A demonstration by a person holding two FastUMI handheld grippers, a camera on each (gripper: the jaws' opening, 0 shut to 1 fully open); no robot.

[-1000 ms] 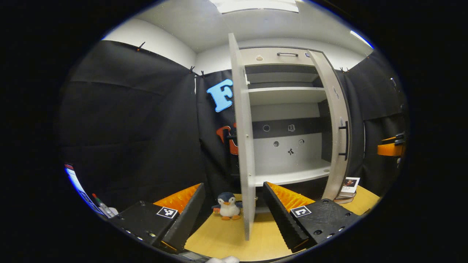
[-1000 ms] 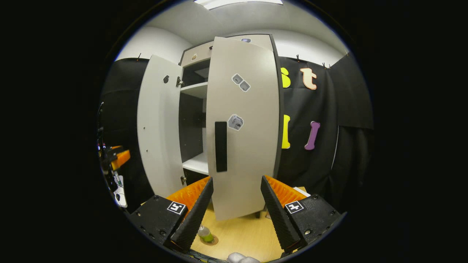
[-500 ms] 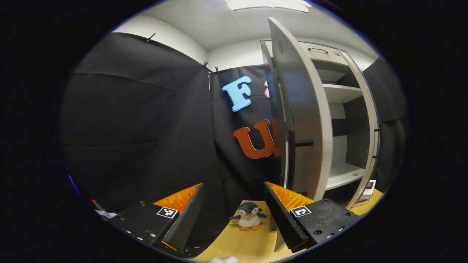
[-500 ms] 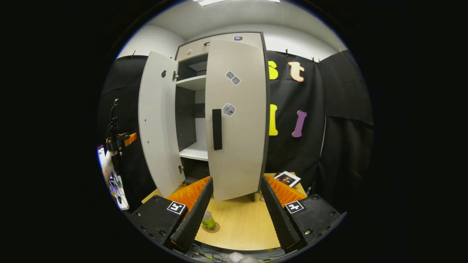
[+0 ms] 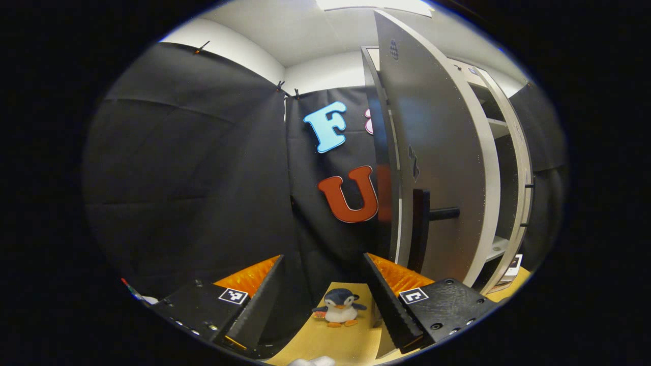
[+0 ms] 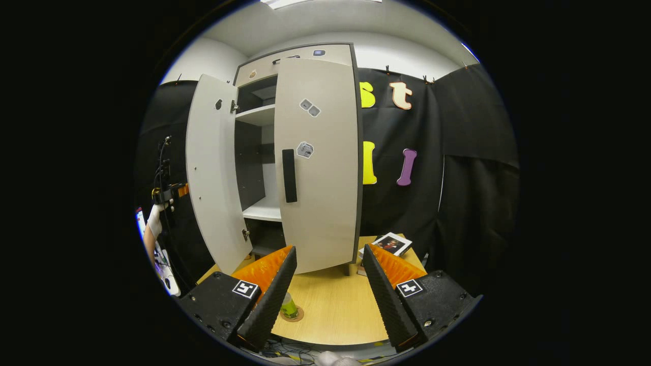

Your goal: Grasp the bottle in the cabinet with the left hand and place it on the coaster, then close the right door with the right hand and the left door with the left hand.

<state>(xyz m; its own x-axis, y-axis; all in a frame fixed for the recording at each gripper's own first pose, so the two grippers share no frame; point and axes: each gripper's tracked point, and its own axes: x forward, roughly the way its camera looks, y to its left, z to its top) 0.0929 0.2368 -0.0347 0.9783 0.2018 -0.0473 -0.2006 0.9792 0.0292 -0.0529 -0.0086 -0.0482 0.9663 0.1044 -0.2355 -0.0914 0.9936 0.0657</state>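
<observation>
The tall grey cabinet (image 6: 305,53) stands on the wooden table (image 6: 335,310). Its left door (image 6: 211,173) is swung wide open, while its right door (image 6: 320,168) with a dark handle (image 6: 289,175) lies almost flat against the front. A green bottle (image 6: 288,307) stands upright on the round coaster (image 6: 295,317), just by my right gripper's left finger. My right gripper (image 6: 325,297) is open and empty, back from the right door. My left gripper (image 5: 325,300) is open and empty, facing the outer face of the left door (image 5: 442,152) beside its handle (image 5: 441,213). A gloved hand holds the left gripper (image 6: 170,192) behind that door.
A penguin plush (image 5: 339,308) sits on the table (image 5: 351,345) between my left gripper's fingers, farther off. A photo book (image 6: 389,244) lies on the table right of the cabinet. Black cloth walls close in all round.
My left gripper has swung round from the cabinet's inside to the outer side of the left door. The right door has swung further shut, and my right gripper has drawn back.
</observation>
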